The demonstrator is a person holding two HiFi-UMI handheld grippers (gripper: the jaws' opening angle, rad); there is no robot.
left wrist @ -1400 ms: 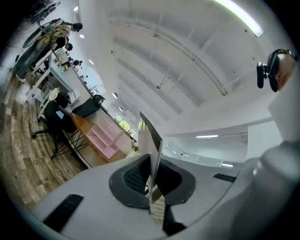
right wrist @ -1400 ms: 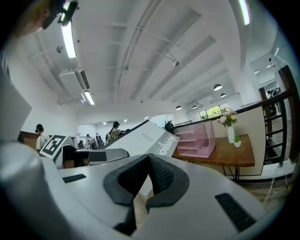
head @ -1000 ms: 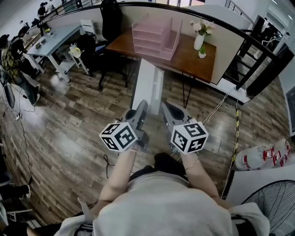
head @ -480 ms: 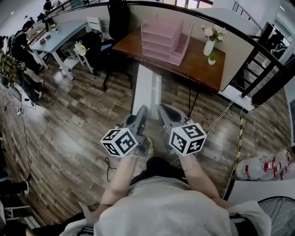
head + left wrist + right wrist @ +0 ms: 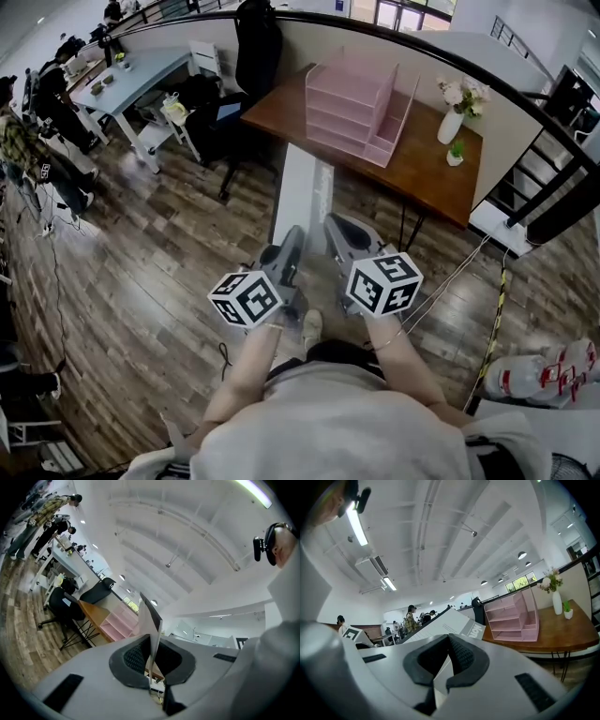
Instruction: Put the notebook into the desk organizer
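Far left at 9 to 10 o'clock in the head view: people beside a pale table with small items on it, too small to name. A black chair sits at 11, tucked at the left end of the wooden desk.

Your left gripper is clamped shut on the notebook. In the left gripper view the thin edge of the notebook stands pinched between the pads of the left gripper. The notebook is white and carried in the air between both claws. Its long axis runs 6 to 12, with the near end at your hands and the far end pointing at the desk's near edge, just left of the organizer. It seems to stop short of the desk, but the steep angle makes that hard to judge.

Your right gripper is also closed on it. In the right gripper view the jaws of the right gripper bite the near edge of the notebook, whose cover has a grey printed band.

The pink desk organizer sits at 12 to 1 on the desk, showing stacked shelves on the left and an upright slot on the right, only pink surfaces visible. At 2 o'clock a white vase holds pale flowers, and a small pot beside it holds a green plant.
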